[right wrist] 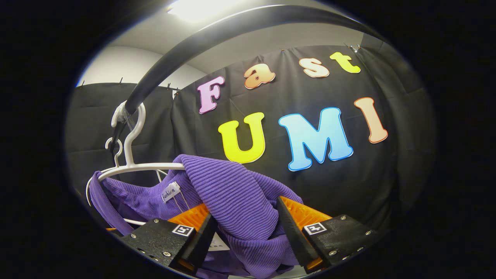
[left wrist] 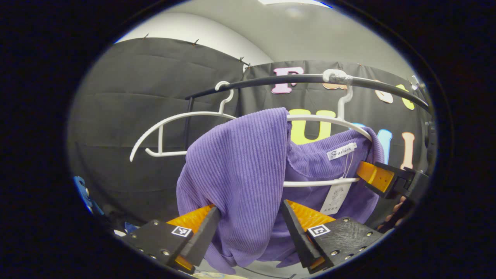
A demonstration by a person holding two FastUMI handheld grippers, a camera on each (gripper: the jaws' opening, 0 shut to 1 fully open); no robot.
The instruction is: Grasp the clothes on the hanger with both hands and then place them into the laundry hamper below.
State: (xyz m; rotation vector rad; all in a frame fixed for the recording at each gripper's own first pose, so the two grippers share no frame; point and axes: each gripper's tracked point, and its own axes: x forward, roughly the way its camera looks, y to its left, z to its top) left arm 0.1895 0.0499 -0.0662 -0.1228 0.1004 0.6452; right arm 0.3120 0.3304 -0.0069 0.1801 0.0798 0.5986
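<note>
In the left gripper view the left gripper [left wrist: 248, 217] stands with its two fingers spread fairly wide, and a hanging fold of the purple ribbed knit garment [left wrist: 240, 170] drops down between them. The cloth lies against the inner edge of the left finger; on the other side I cannot tell whether the finger touches it, so a firm pinch is not shown.

In the right gripper view the right gripper [right wrist: 244, 217] is likewise parted wide, with a bunched fold of the purple garment [right wrist: 236, 197] filling the gap and lying against both inner faces; whether the fingers press on it cannot be told.

The garment is draped over a white plastic hanger [left wrist: 329, 120], whose hook hangs on a dark curved metal rail [left wrist: 294, 79]. Its long axis runs downward from the hanger's shoulder, the collar with a small white sewn label [left wrist: 341, 151] facing the camera.

The left gripper view also shows a second, bare white plastic hanger [left wrist: 166, 128] on the rail to the left, a white paper tag [left wrist: 335, 197] dangling below the collar, and the other gripper [left wrist: 381, 178] at the garment's far edge with fingertips of a hand [left wrist: 397, 213] beneath it. The right gripper view gives the rail [right wrist: 217, 42] from close underneath, sweeping overhead, with the hanger's hook [right wrist: 133, 131] looped on it and the garment low in the picture.
</note>
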